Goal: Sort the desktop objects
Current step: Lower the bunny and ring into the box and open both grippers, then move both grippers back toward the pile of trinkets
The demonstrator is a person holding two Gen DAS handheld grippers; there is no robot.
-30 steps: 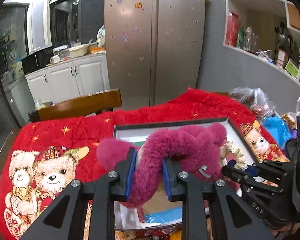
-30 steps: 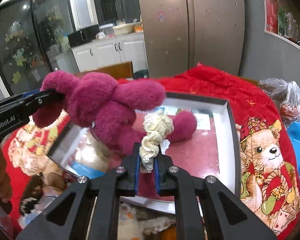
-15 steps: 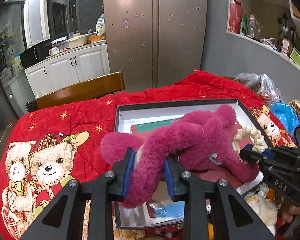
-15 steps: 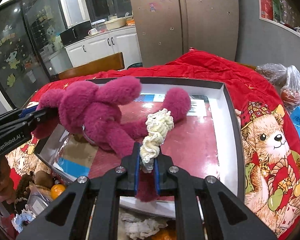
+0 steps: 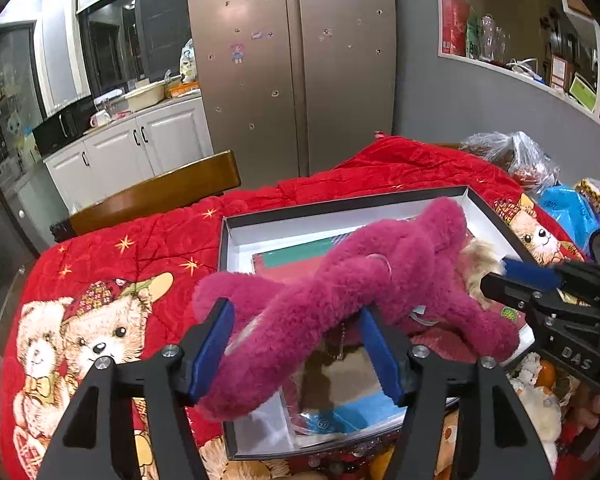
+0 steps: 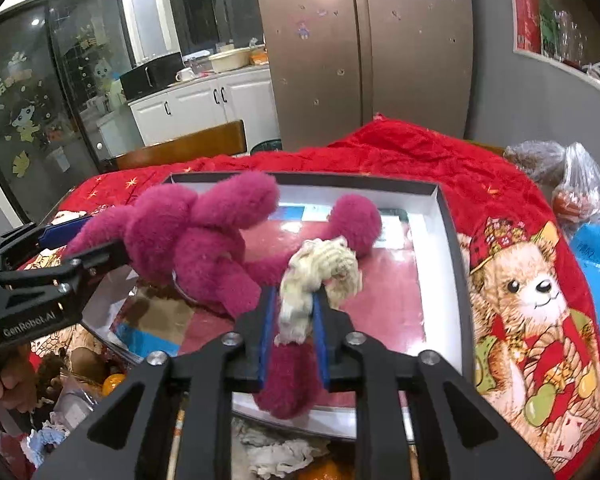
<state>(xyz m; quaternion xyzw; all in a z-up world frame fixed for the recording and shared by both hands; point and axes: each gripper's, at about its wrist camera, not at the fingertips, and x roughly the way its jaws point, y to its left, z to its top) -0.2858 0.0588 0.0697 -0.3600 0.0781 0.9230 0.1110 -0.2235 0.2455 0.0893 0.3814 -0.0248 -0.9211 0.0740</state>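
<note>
A magenta plush toy (image 5: 380,276) sprawls across a shallow black-rimmed box (image 5: 340,208) on the red quilt. My left gripper (image 5: 294,308) has its jaws opening, and one plush limb runs loosely between the blue pads, with a gap at the right pad. In the right wrist view the plush toy (image 6: 204,240) lies in the box (image 6: 448,240) with a cream yarn tuft (image 6: 324,268) on it. My right gripper (image 6: 295,292) is also opening, the tuft and a magenta limb sitting between its pads. The left gripper (image 6: 100,236) shows at the left there.
A red bear-print quilt (image 5: 100,280) covers the table, with a wooden chair back (image 5: 160,196) behind it. Plastic bags (image 6: 572,184) crowd the right side. Small plush bits and an orange (image 6: 114,384) lie at the near edge. A hand (image 6: 0,384) holds the left gripper.
Both pairs of jaws have spread apart, loosening the plush limb and the cream tuft. The plush toy has settled lower into the box.
</note>
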